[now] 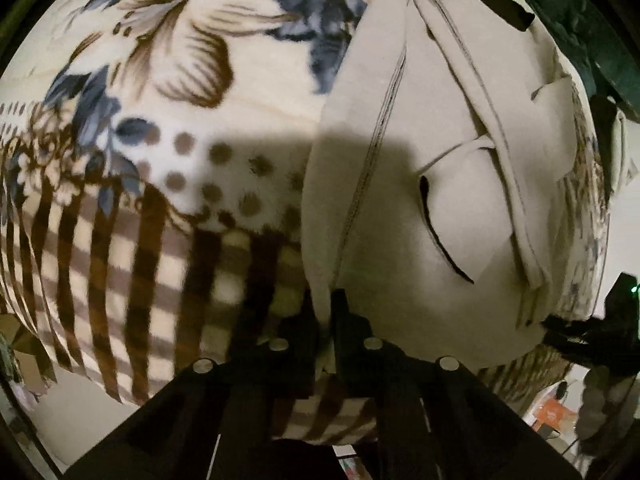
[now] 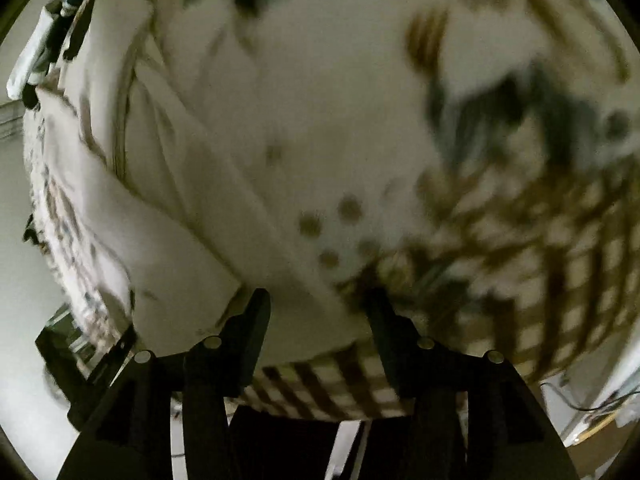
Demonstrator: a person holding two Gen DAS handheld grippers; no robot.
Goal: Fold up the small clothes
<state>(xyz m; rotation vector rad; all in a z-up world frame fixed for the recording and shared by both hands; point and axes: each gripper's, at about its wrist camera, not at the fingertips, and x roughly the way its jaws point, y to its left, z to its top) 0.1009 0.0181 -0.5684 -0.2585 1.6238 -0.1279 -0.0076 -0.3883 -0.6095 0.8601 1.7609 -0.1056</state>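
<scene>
We should keep the left gripper point(image 1: 325, 312) pinched firmly on the near hem of the beige garment point(image 1: 420, 184), its 2 fingers almost together with cloth between them. The right gripper point(image 2: 316, 308) stands wide apart above the near right corner of the garment and holds nothing; in our judgement it must close on this corner first, then both lift evenly so the fold stays straight. The garment (a small pale piece with dark stitching and a pocket slit) lies flat on the patterned blanket point(image 1: 160, 140), toward its right side.
</scene>
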